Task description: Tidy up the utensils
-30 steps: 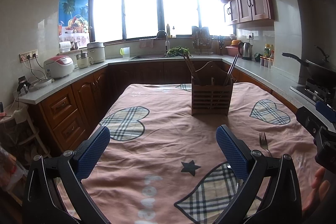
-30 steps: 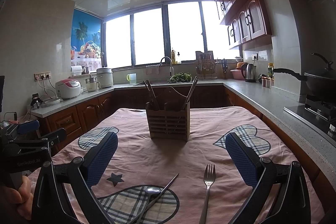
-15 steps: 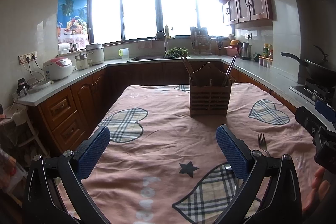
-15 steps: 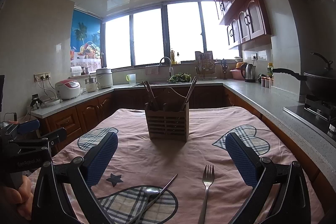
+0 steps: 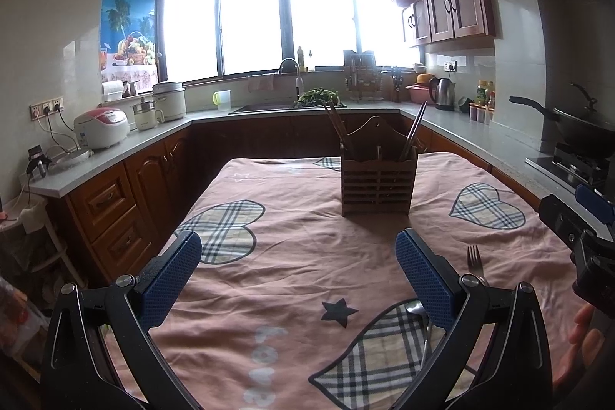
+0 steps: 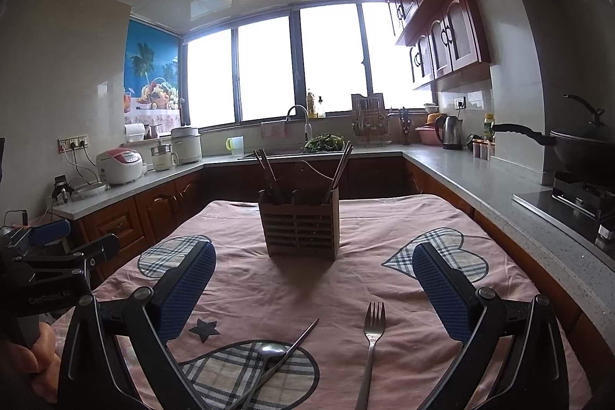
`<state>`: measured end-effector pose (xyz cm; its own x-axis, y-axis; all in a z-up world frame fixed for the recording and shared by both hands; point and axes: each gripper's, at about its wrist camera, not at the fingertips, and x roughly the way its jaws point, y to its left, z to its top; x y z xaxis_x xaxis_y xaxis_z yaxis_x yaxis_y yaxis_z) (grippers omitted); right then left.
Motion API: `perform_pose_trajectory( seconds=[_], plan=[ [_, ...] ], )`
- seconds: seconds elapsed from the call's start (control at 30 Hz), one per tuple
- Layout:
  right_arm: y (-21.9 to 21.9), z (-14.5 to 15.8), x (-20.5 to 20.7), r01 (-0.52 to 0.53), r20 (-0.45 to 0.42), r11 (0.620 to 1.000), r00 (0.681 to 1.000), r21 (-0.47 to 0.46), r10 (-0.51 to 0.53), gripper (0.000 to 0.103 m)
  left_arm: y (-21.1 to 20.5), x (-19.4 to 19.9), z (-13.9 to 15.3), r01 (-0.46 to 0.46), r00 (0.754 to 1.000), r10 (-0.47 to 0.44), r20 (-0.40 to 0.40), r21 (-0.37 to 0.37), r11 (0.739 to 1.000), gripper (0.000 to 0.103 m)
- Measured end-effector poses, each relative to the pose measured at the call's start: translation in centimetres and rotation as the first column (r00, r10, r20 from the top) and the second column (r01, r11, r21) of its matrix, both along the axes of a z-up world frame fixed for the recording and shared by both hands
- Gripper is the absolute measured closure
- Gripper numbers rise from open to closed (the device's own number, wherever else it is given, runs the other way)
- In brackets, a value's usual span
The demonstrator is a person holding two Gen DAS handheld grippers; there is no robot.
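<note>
Tablecloth (image 6: 346,279): only right-wrist view shows whole fork (image 6: 372,344), chopstick (image 6: 284,352).

Pale letters are woven into the pink tablecloth (image 5: 292,256), seen sideways and not readable for certain. White lettering is printed on the left gripper (image 6: 48,300), too blurred to spell out.

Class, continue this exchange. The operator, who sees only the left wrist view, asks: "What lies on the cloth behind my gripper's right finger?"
Observer: A spoon lies on the plaid patch.
Operator: Is anything with it?
Observer: A thin metal stick, perhaps a chopstick, lies slanted over it.
Operator: I see only fork tines. Where does the handle run?
Observer: The fork lies apart from both, with its handle running back between the fingers of the open right gripper.
</note>
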<state>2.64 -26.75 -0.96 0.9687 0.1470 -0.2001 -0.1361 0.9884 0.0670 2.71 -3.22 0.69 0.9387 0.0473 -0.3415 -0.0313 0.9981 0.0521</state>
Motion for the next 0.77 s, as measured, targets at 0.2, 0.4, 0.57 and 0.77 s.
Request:
perform_pose_trajectory(
  seconds=[0.2, 0.4, 0.57, 0.77],
  plan=[
    [0.0, 0.0, 0.0, 0.000, -0.001, 1.000, 1.000, -0.002, 0.000, 0.000, 0.0, 0.2, 0.0, 0.001, 1.000, -0.001, -0.002, -0.004, 1.000, 0.000],
    [0.0, -0.1, 0.5, -0.001, -0.015, 1.000, 1.000, -0.003, 0.001, 0.000, 0.1, 0.4, 0.0, 0.007, 1.000, -0.007, 0.000, -0.012, 1.000, 0.000],
    [-0.1, -0.2, 0.8, 0.002, -0.022, 1.000, 1.000, 0.000, -0.002, 0.000, 0.2, 0.4, 0.3, 0.012, 1.000, -0.012, 0.011, -0.018, 1.000, 0.000],
    [-0.2, 0.1, 1.3, 0.014, -0.021, 1.000, 1.000, -0.013, -0.014, 0.000, 0.5, 0.3, 1.0, 0.031, 0.999, -0.029, 0.046, -0.040, 0.999, 0.000]
  ],
)
